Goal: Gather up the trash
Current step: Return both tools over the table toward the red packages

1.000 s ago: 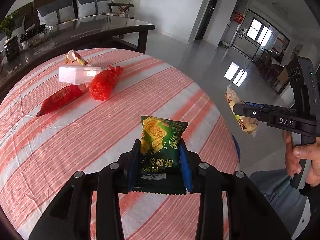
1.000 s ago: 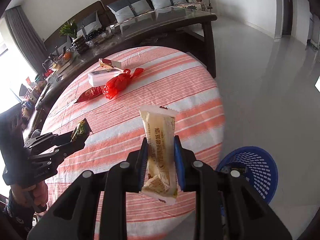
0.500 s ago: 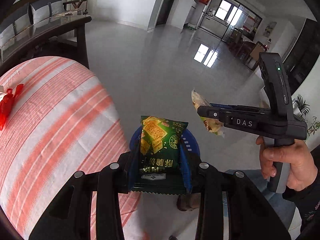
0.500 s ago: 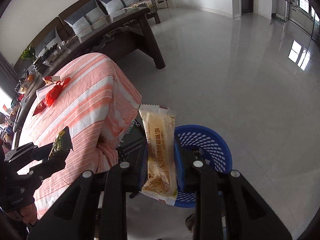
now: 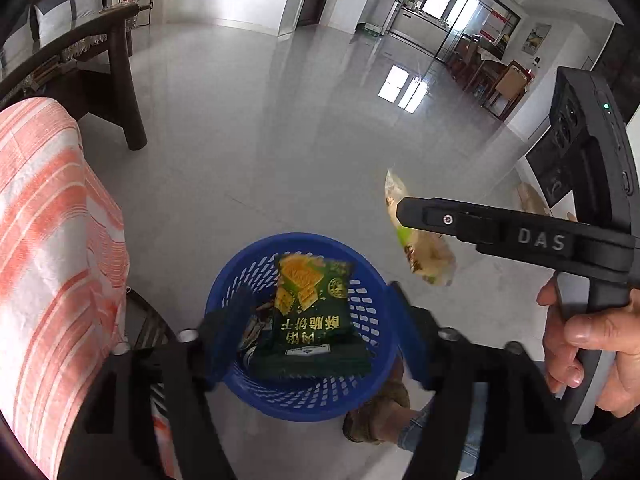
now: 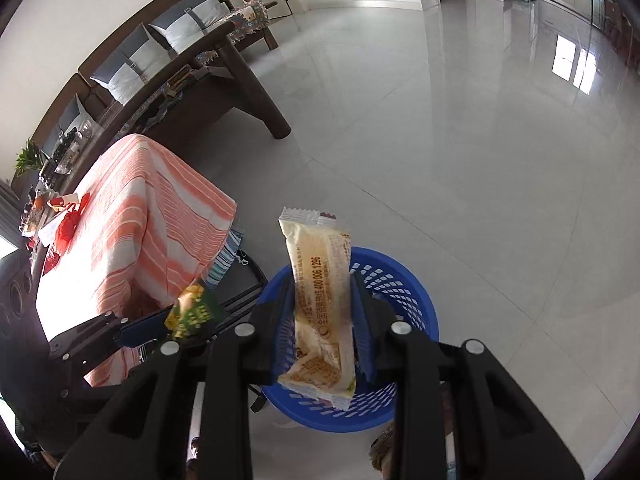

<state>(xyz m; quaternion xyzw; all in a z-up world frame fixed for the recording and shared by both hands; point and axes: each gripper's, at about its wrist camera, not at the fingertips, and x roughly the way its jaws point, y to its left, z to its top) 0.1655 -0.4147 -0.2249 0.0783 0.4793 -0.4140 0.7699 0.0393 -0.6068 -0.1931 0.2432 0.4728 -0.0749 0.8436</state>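
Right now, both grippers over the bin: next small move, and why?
Probably pull both grippers back toward the striped table. Both jaws have just been opening: the green cracker packet sits loose between the left gripper fingers over the blue basket; the cream wrapper is between the right gripper's.

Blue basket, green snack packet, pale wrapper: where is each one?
Blue basket (image 5: 362, 390), left wrist view, bare front wall.
Green snack packet (image 5: 310, 312), left wrist view, printed face.
Pale wrapper (image 6: 322, 296), right wrist view, its middle.

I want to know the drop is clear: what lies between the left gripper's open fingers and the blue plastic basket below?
Only the green biscuit packet, loose between the left gripper's spread fingers, above the blue plastic basket. The left wrist view shows it.
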